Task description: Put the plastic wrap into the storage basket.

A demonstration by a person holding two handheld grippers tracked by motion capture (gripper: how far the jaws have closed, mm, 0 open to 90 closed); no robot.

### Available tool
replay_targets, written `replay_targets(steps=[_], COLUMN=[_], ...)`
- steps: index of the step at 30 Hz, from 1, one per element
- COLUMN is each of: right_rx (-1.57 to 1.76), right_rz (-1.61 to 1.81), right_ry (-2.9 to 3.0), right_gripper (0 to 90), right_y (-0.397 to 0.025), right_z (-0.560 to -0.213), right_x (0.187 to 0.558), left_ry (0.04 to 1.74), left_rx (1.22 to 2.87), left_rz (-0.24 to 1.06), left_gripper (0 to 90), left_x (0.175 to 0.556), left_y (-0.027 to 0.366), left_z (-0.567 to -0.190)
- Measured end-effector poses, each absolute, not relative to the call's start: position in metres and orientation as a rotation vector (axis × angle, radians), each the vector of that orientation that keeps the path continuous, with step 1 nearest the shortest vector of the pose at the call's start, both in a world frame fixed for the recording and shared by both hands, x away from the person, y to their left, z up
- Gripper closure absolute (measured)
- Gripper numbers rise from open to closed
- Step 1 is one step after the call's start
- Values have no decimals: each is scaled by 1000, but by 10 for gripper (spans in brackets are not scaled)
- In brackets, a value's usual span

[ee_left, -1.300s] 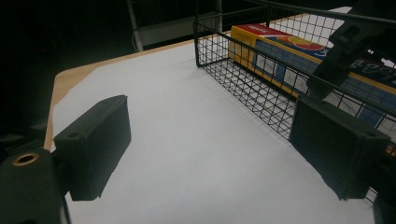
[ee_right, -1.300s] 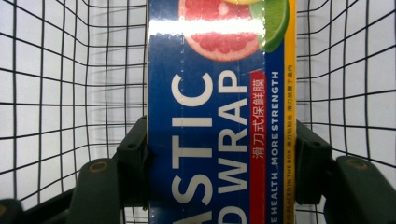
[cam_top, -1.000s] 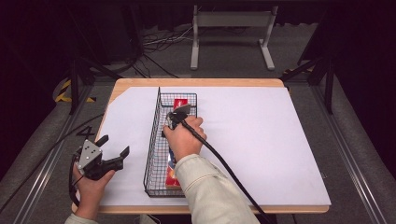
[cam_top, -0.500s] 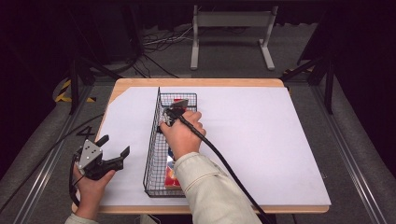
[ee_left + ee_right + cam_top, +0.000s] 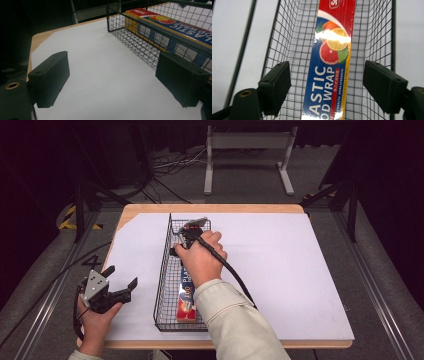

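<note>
Between the spread jaws of the right gripper [image 5: 325, 87], the plastic wrap box [image 5: 332, 62] lay in the wire basket [image 5: 287, 37], its lower end cut off; the left gripper [image 5: 112, 77] was spread too.

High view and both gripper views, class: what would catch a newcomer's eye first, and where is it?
The bright red and blue plastic wrap box with citrus fruit pictures lies lengthwise in the long black wire mesh basket on the white-covered wooden table. The right gripper hangs open above the box, its jaws on either side of it. The left gripper rests open near the table's left front corner, beside the basket.
</note>
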State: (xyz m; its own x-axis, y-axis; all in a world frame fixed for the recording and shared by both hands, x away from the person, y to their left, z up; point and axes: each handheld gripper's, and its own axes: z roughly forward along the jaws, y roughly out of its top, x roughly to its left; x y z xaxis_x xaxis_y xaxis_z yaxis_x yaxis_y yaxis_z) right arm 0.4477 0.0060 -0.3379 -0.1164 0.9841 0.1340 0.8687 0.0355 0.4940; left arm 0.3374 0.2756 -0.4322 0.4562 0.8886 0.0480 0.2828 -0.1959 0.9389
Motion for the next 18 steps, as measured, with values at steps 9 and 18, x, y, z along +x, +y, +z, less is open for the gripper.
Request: replay_targets(steps=[9,18], right_rx=[1827,1742], right_rz=[812,816], right_ry=[2070,2083], right_gripper=[204,192], right_y=[-15,-25], right_z=[-313,-307], right_x=[444,441], left_ry=[1039,1045], left_rx=[1716,1715], left_rz=[758,761], left_gripper=[124,124], left_x=[337,337], left_y=[279,281], left_z=[-434,-434])
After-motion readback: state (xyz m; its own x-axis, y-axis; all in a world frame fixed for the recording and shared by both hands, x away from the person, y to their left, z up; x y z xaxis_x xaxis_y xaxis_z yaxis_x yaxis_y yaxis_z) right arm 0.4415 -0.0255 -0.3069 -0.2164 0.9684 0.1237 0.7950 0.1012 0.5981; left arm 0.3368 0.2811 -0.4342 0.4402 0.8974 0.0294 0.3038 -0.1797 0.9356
